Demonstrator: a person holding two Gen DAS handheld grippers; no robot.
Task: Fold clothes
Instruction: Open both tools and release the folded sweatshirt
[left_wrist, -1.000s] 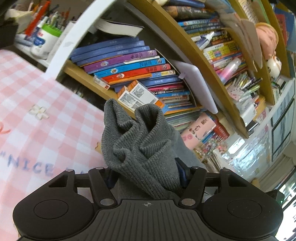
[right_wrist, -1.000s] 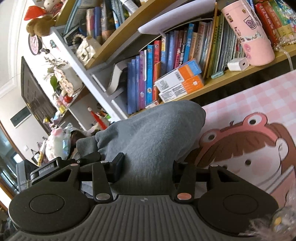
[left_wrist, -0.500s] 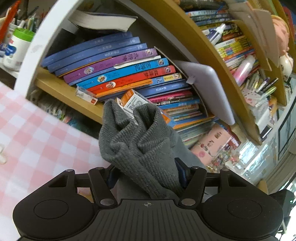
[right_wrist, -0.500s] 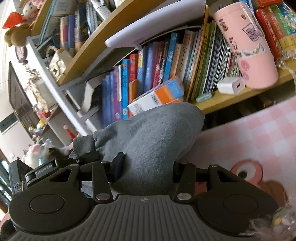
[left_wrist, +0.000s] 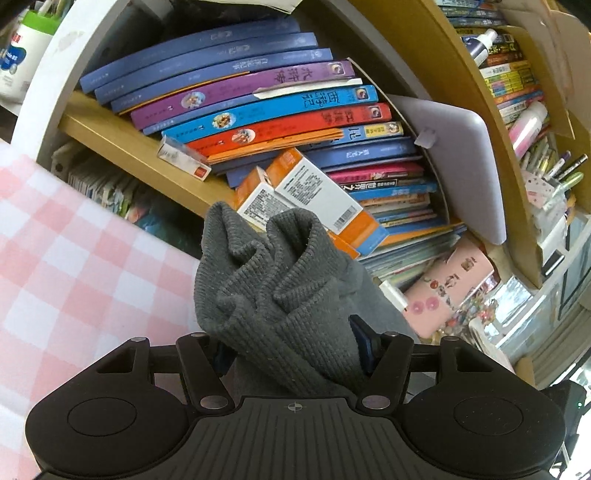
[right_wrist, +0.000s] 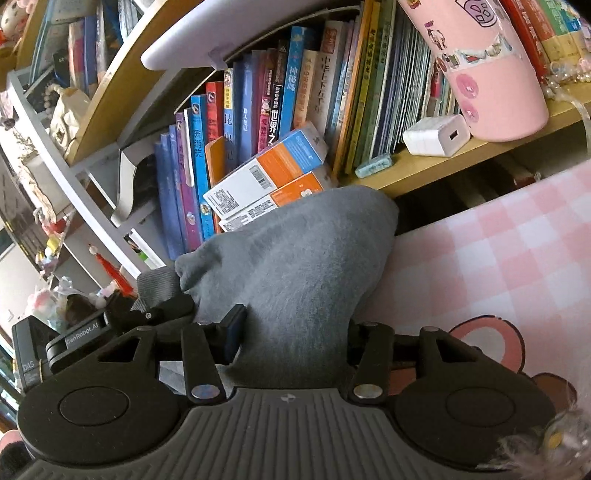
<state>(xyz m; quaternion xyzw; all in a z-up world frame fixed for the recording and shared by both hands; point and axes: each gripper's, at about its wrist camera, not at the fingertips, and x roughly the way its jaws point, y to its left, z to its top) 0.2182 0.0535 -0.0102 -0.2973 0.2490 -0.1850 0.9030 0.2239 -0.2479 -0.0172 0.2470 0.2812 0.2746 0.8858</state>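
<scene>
Presently both tools, left tool (left_wrist: 291, 347) and right tool (right_wrist: 293, 328), were clamped on the grey garment (left_wrist: 273, 288); bunched fabric risked slipping or snagging the shelf boxes (left_wrist: 314, 195).

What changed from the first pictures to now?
Both grippers carried the grey clothes toward the bookshelf. In both views the books look bigger, and less of the pink checked tablecloth shows; the frog-hat cartoon girl has nearly slid out of the right view. Nothing was picked up or let go: the left gripper still clamps the ribbed grey cloth, and the right gripper still clamps the smooth grey cloth.
</scene>
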